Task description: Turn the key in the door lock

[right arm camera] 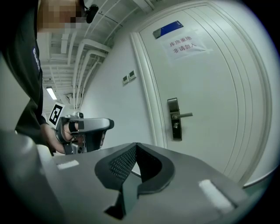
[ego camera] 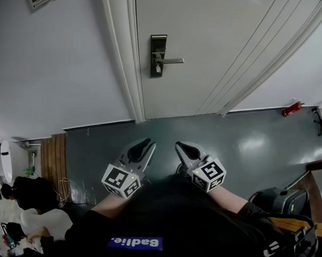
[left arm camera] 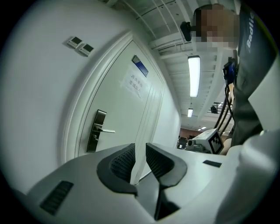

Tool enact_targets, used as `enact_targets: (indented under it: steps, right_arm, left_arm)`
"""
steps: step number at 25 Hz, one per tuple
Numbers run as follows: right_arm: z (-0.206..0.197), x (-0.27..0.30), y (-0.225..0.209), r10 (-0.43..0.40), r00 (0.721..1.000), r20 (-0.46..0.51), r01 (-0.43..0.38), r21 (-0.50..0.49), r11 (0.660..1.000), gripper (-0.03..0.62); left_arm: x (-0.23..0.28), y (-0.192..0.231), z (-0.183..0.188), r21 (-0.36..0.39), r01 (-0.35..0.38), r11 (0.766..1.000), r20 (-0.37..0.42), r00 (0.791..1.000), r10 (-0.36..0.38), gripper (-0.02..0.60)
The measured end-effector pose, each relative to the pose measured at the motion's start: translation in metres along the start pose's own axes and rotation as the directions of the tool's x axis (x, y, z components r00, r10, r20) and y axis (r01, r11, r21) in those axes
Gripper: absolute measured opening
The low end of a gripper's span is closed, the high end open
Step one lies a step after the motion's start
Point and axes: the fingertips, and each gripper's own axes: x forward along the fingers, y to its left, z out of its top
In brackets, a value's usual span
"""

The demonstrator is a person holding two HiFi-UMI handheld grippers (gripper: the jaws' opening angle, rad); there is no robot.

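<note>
Glossy grey floor (ego camera: 246, 148), small red object (ego camera: 292, 109) by the wall, coiled cable (ego camera: 63, 191) at left

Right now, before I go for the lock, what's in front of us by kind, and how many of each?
Grippers: 2, the left gripper and the right gripper
Door: 1
Lock plate with lever handle: 1
Signs on the door: 2, a blue plate and a paper notice
Wall panels: 2
Total: 8
</note>
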Motion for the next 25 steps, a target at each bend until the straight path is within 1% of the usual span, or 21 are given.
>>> enact_targets:
  steps: [4,6,10,13,17,19,22,25]
  right_arm:
    - [0.013,-0.014,0.016,0.043,0.998,0.048,-0.041,-0.045,0.998,0.0]
    - [0.013,-0.021,0.014,0.065,0.997,0.05,-0.062,-0.071,0.996,0.0]
    - [0.023,-0.041,0.002,0.09,0.993,0.075,-0.084,-0.086,0.993,0.0]
    - [0.023,-0.052,-0.009,0.093,0.992,0.089,-0.085,-0.089,0.992,0.0]
    - [0.012,-0.06,-0.016,0.111,0.991,0.076,-0.105,-0.077,0.991,0.0]
    - [0.01,-0.063,-0.016,0.12,0.99,0.074,-0.114,-0.08,0.99,0.0]
    - [0.007,-0.066,-0.017,0.123,0.989,0.078,-0.117,-0.079,0.99,0.0]
    - [0.004,-0.069,-0.016,0.13,0.989,0.072,-0.125,-0.071,0.99,0.0]
  left_arm:
    - [-0.005,-0.033,-0.006,0.099,0.026,0.995,-0.004,1.0,-0.025,0.067]
    - [0.001,-0.046,-0.01,0.127,0.034,0.991,-0.009,0.999,-0.033,0.062]
    - [0.017,-0.072,-0.01,0.179,0.054,0.982,-0.026,0.998,-0.05,0.035]
    - [0.03,-0.086,-0.014,0.187,0.063,0.98,-0.029,0.998,-0.059,0.034]
    - [0.039,-0.09,-0.025,0.18,0.046,0.983,-0.045,0.998,-0.039,0.025]
    - [0.042,-0.097,-0.03,0.165,0.06,0.984,-0.057,0.997,-0.051,0.007]
    - [0.044,-0.1,-0.033,0.153,0.066,0.986,-0.063,0.996,-0.057,0.006]
    - [0.044,-0.105,-0.034,0.158,0.075,0.985,-0.072,0.995,-0.064,0.006]
